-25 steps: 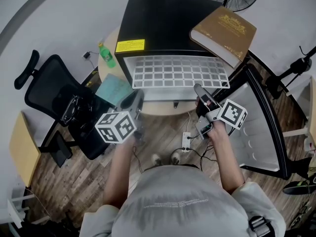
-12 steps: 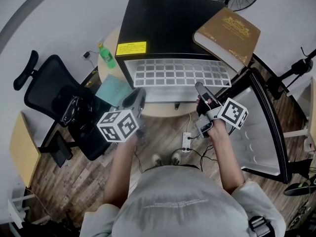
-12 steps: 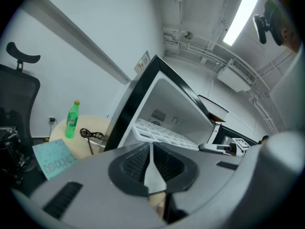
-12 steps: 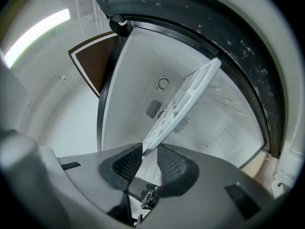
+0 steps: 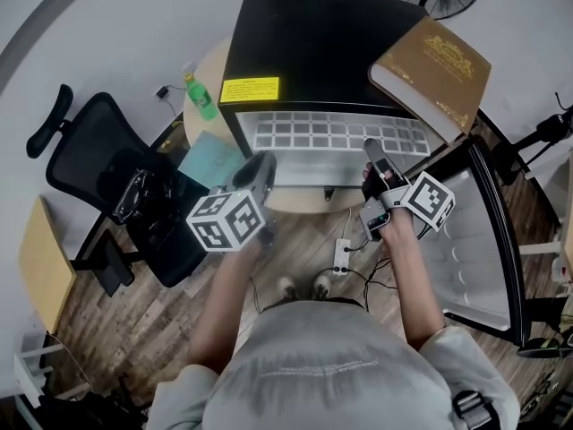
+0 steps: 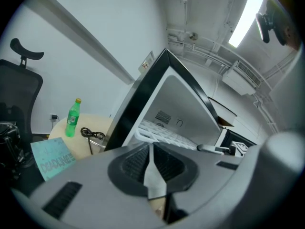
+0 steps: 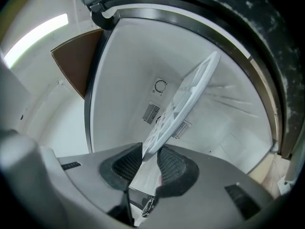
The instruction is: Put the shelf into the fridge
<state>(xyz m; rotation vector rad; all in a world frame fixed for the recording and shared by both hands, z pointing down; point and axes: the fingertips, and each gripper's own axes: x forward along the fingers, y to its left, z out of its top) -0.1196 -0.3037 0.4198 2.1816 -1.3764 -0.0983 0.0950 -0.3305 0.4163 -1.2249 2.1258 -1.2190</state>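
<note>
The black mini fridge (image 5: 313,43) stands on a round table with its door (image 5: 483,231) swung open to the right. The white grid shelf (image 5: 340,135) lies level, partly inside the fridge, its front part sticking out. My right gripper (image 5: 372,150) is at the shelf's front right edge. In the right gripper view the shelf (image 7: 183,99) runs edge-on between the jaws of that gripper (image 7: 148,161), with both pads on its rim. My left gripper (image 5: 262,164) hangs shut and empty by the shelf's front left corner, with the shelf (image 6: 167,132) just ahead of it.
A thick brown book (image 5: 434,61) lies on the fridge's top right corner. A green bottle (image 5: 201,97), a coiled cable (image 6: 93,134) and a teal booklet (image 5: 210,161) lie on the table left of the fridge. A black office chair (image 5: 98,177) stands at the left, a power strip (image 5: 340,256) below.
The shelf has slid a little deeper into the fridge. Both grippers have moved forward with it, closer to the fridge's opening.
</note>
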